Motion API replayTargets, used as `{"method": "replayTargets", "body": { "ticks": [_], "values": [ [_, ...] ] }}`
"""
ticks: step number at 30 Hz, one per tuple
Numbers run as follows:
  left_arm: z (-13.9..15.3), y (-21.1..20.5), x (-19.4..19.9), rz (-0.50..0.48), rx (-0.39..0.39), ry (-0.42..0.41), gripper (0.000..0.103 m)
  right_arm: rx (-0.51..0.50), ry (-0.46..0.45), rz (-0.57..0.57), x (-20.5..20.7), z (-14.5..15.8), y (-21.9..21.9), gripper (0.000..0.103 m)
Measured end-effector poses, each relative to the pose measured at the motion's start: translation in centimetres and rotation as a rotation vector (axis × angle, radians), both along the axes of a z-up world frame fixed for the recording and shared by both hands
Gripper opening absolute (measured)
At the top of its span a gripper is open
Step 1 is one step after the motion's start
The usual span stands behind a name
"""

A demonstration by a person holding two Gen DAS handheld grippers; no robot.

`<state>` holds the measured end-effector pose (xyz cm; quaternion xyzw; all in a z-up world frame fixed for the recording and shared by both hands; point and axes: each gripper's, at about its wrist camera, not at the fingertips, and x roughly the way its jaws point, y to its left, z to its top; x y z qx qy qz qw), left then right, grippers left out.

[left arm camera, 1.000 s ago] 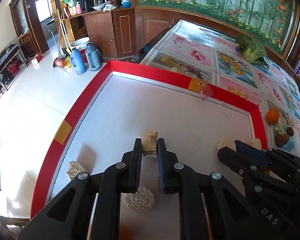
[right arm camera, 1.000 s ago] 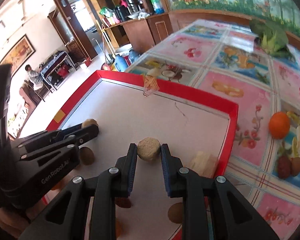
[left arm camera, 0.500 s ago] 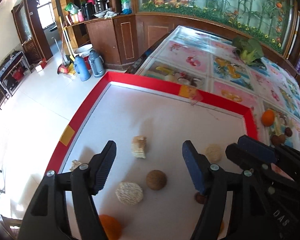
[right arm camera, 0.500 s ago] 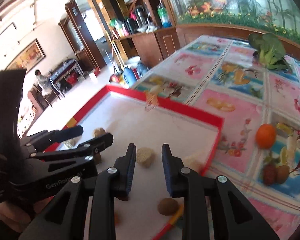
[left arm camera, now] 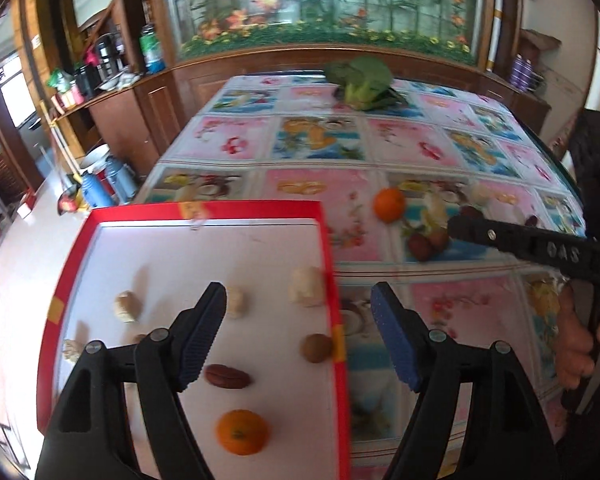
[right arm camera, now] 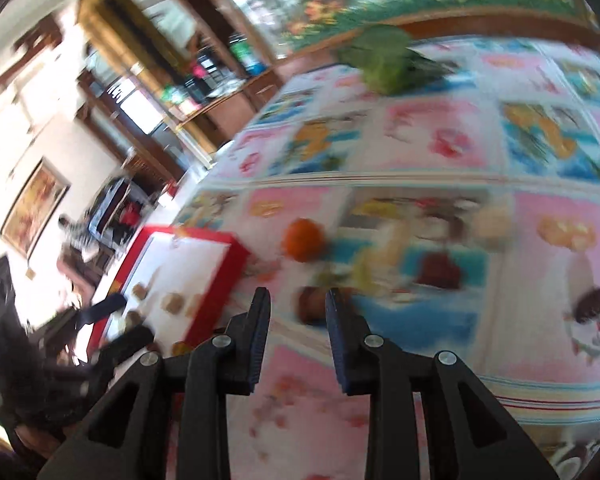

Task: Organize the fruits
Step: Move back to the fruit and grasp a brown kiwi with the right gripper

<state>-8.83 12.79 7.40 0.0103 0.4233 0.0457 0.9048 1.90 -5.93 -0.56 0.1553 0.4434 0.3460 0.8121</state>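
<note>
A red-rimmed white tray [left arm camera: 328, 248] holds an orange [left arm camera: 242, 432], a dark date [left arm camera: 227, 376], a brown round fruit [left arm camera: 317, 348] and several pale pieces [left arm camera: 306, 291]. My left gripper [left arm camera: 298, 336] is open and empty above the tray's right rim. On the tablecloth lie another orange [left arm camera: 389, 204] and small dark fruits [left arm camera: 420, 246]. My right gripper [right arm camera: 298, 320] is open and empty over the cloth, close to a brown fruit [right arm camera: 310, 304], with the orange [right arm camera: 303, 239] beyond. The right wrist view is blurred.
A green leafy vegetable [left arm camera: 364, 80] lies at the table's far end. The tray [right arm camera: 216, 280] sits to the left in the right wrist view. Wooden cabinets [left arm camera: 148, 100] and blue thermos jugs [left arm camera: 108, 184] stand beyond the table's left side.
Both grippers let go of their pale pieces, opened and lifted away. Both have swung right: the left to the tray's right rim, the right out over the tablecloth fruits.
</note>
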Motion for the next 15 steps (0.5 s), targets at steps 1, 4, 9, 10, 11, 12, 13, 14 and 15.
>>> {"method": "replayTargets", "body": {
  "ticks": [1,4,9,10,11,12,13,14,15],
  "values": [
    [-0.1,-0.6,0.2,-0.017,0.003,0.003,0.075,0.014,0.032,-0.011,0.5,-0.5,-0.3,0.027],
    [-0.8,-2.3,0.5,-0.058,0.005,0.025,0.075,0.023,0.074,-0.013,1.2,-1.1,-0.1,0.027],
    [-1.6,-3.5,0.6,-0.079,-0.002,0.054,0.075,-0.026,0.076,0.001,1.1,-1.5,1.3,0.027],
    [-1.7,-3.5,0.6,-0.078,-0.003,0.057,0.075,-0.031,0.078,0.009,1.2,-1.7,1.3,0.027],
    [-1.7,-3.6,0.6,-0.078,-0.001,0.059,0.075,-0.032,0.077,0.015,1.1,-1.8,1.6,0.028],
    [-1.8,-3.6,0.5,-0.078,-0.001,0.060,0.075,-0.033,0.071,0.014,1.1,-1.9,1.5,0.028],
    [-1.8,-3.7,0.5,-0.077,-0.002,0.061,0.075,-0.035,0.069,0.019,1.1,-1.8,1.6,0.027],
    [-1.9,-3.7,0.5,-0.077,-0.003,0.063,0.075,-0.033,0.070,0.020,1.1,-1.9,1.6,0.026],
    [-1.9,-3.8,0.5,-0.076,-0.001,0.066,0.075,-0.029,0.074,0.017,1.2,-2.1,1.3,0.025]
  ]
}}
